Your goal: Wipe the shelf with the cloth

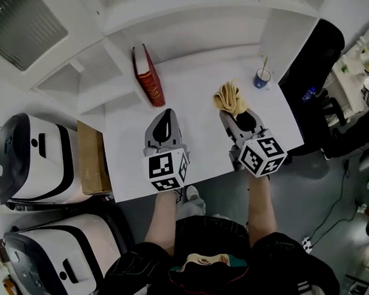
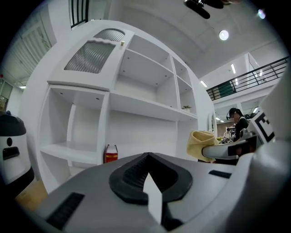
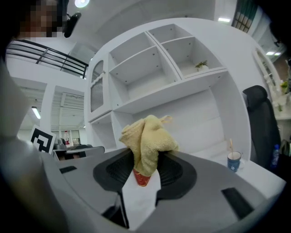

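The right tool (image 3: pixel 144 160) is pinching a crumpled yellow terry cloth (image 3: pixel 148 134) by its lower folds, leaving a soft bunch standing proud of the jaws, probably as a wiping pad. The left tool (image 2: pixel 148 159) is sitting closed and empty alongside, likely idle. Both are hovering over the white counter (image 1: pixel 197 77) of the white shelf unit (image 2: pixel 141 107), between a red hardback book (image 1: pixel 149 75) and a blue cup (image 1: pixel 262 79).
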